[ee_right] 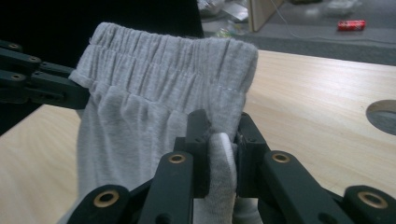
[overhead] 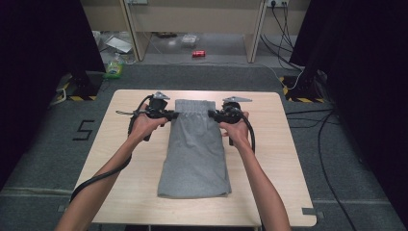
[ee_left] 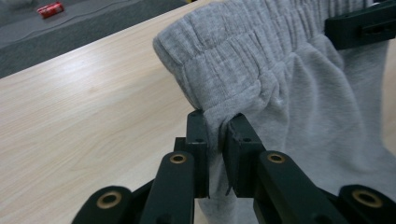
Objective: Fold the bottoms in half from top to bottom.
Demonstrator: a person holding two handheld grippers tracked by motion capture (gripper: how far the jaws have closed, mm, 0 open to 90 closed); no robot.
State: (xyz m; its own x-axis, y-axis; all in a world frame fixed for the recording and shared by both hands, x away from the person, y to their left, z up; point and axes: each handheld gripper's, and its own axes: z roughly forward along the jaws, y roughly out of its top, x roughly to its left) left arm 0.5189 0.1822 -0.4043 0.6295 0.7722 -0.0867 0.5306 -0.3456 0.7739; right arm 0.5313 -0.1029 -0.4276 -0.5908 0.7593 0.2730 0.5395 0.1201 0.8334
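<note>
One garment: grey shorts (overhead: 195,154), folded lengthwise, lying mid worktop (overhead: 120,159); elastic waistband (overhead: 194,107) at far end, hems toward the person.
Waistband state: far end raised off worktop in both gripper views, stretched between the two grips; rest of fabric flat on worktop.
L gripper (overhead: 169,115): fingers (ee_left: 198,140) nearly closed, pinching a fold of cloth at left edge just below waistband; fabric bunched between them.
R gripper (overhead: 212,115): fingers (ee_right: 198,140) closed down on a thick roll of fabric at right edge, just below waistband; only the cloth keeps them apart.
Step (my read): both sides gripped, prob. about to lift or fold waistband end toward the person.
Risk 1: left grip looks shallow, near the edge; a quick lift could pull cloth out, so that side drops.
Risk 2: uneven pull btwn hands, so waistband skews and fold goes crooked.
Risk 3: pulling hands apart too hard stretches elastic; cloth may slip from one grip.
Risk 4: grip may hold top layers only; lower layers could lag on the worktop, undoing the lengthwise fold.
Surroundings: red can (overhead: 198,54) and green bottle (overhead: 114,67) on floor beyond worktop, well apart; cables (overhead: 312,120) on floor at right.
</note>
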